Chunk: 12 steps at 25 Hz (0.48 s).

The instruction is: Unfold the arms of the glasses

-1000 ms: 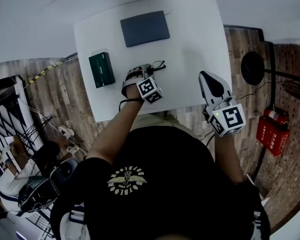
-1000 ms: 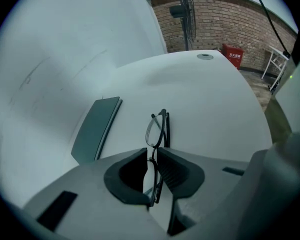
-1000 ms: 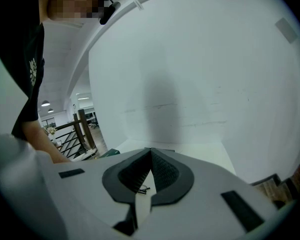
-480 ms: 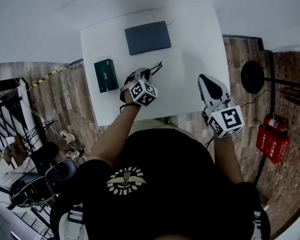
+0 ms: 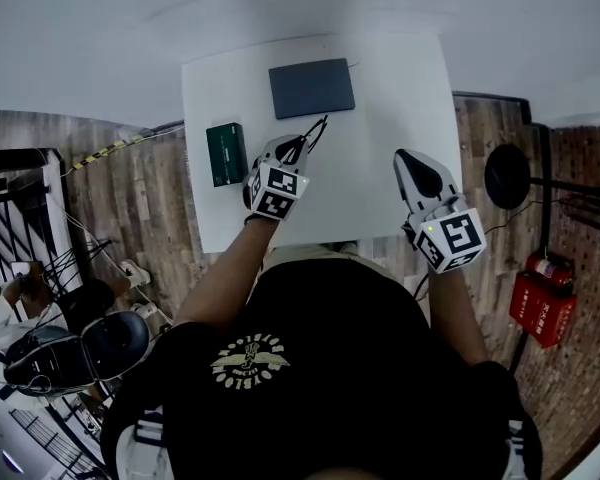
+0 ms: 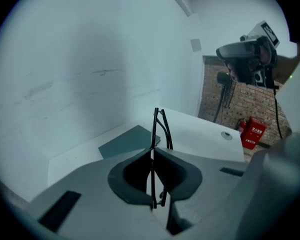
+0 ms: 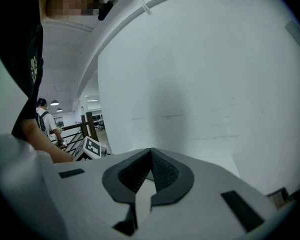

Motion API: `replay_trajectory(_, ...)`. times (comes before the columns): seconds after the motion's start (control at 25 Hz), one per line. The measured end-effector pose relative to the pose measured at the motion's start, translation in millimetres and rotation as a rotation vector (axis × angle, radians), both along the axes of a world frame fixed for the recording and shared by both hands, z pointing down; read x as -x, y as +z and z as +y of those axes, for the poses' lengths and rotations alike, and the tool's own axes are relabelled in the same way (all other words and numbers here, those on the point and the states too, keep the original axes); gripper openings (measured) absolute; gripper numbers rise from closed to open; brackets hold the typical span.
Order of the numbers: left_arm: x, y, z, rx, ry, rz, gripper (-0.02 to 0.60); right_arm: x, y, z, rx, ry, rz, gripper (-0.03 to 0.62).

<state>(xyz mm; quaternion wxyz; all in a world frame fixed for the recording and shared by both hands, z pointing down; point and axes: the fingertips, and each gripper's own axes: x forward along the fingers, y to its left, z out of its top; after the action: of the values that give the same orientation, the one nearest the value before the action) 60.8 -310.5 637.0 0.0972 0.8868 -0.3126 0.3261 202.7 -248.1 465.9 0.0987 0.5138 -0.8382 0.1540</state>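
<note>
Left tongs (image 6: 152, 151) first: clamped tight on the glasses (image 6: 160, 126), the two dark pads pressed together with the thin black frame pinched between them. The frame stands edge-on in the grip, its slim bars lying close alongside each other and poking out past the tips. From the head view the glasses jut forward from the left tongs over the white bench (image 5: 380, 98), their far end just short of the near edge of a dark grey flat pad (image 5: 312, 87).

Over to the right tongs (image 7: 151, 154): tips touching, only a thin gap lower down between the pads, nothing held. They hang at the right side of the bench near its front edge, well apart from the glasses, with the marker cube (image 5: 452, 236) toward the person.

Left of the left tongs, a dark green box (image 5: 226, 153) lies near the bench's left edge. Beyond the bench on the right, a red fire extinguisher (image 5: 538, 308) sits on the wood floor by a brick wall.
</note>
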Motion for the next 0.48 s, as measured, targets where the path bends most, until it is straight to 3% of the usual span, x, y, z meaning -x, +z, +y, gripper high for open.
replay_trajectory(0.16, -0.8, -42.7, -7.6, -0.018, -0.027, 0.093, 0.023, 7.2, -6.8, -8.3, -0.014, -0.016, -0.002, 0.002)
replay_trajectory(0.48, 6.6, -100.7, -17.4, -0.086, -0.036, 0.163, 0.023, 31.2, -25.0, -19.4, -0.049, -0.07, -0.003, 0.002)
